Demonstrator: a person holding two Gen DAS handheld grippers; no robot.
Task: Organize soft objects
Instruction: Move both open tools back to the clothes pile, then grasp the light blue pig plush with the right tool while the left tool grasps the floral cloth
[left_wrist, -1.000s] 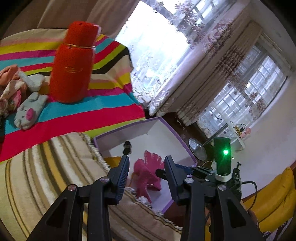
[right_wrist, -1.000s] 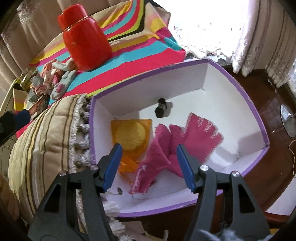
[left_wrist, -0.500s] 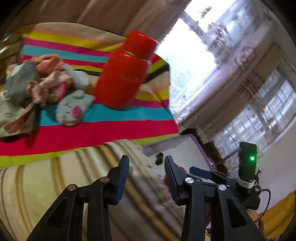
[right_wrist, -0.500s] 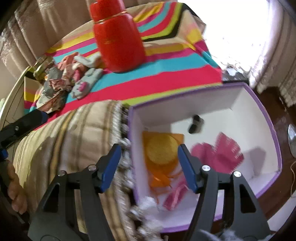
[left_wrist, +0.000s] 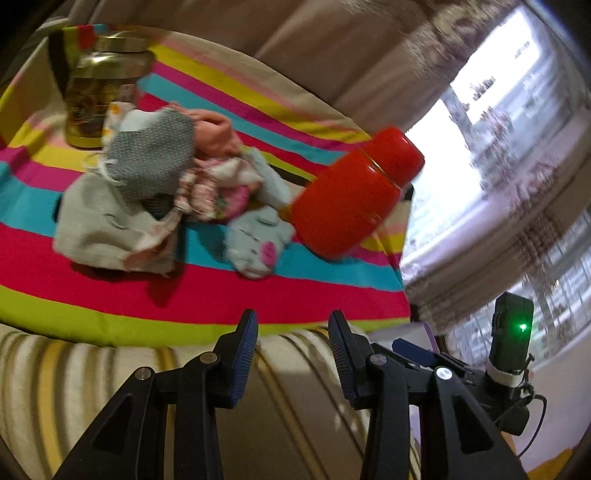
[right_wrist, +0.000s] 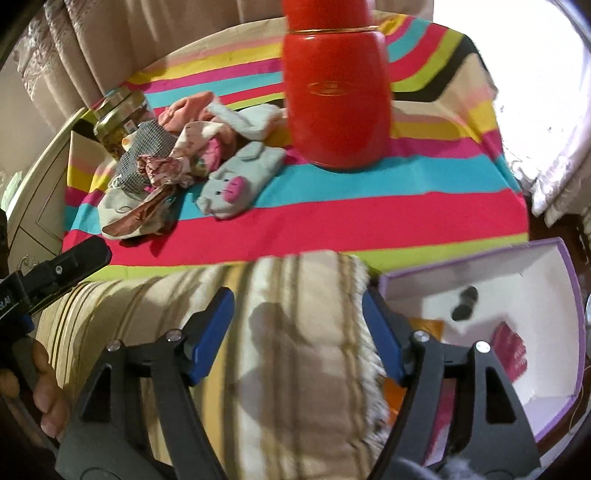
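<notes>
While hovering over a beige striped cushion (right_wrist: 295, 332), both grippers empty, fingers spread apart and clamped on nothing: left gripper (left_wrist: 291, 354) and right gripper (right_wrist: 299, 332), each aimed toward a table draped in a rainbow-striped cloth (right_wrist: 369, 221).

On that cloth, a heap of soft objects: a pile of small fabric pieces (left_wrist: 147, 192) (grey knit, pink, floral, all tangled together), and just beside it a pale blue-grey mitten with a pig face (right_wrist: 240, 181), lying slightly apart from the heap. Behind the mitten, touching or nearly touching, a red flask (right_wrist: 336, 92) standing upright. At the far left of the cloth, a glass jar with a metal lid (left_wrist: 99, 92).

Down at the lower right, beside the cushion, a white box with a purple rim (right_wrist: 576, 332), already holding a pink knitted item (right_wrist: 511, 350), something orange (right_wrist: 430, 328) and a small dark object (right_wrist: 465, 302).

Probable step in hand: reaching out for another soft item to carry to the box. Likely next move: descending on the pig-faced mitten, nearest and easiest to single out, with fingers straddling it and clear of the flask, to avoid tipping it.
</notes>
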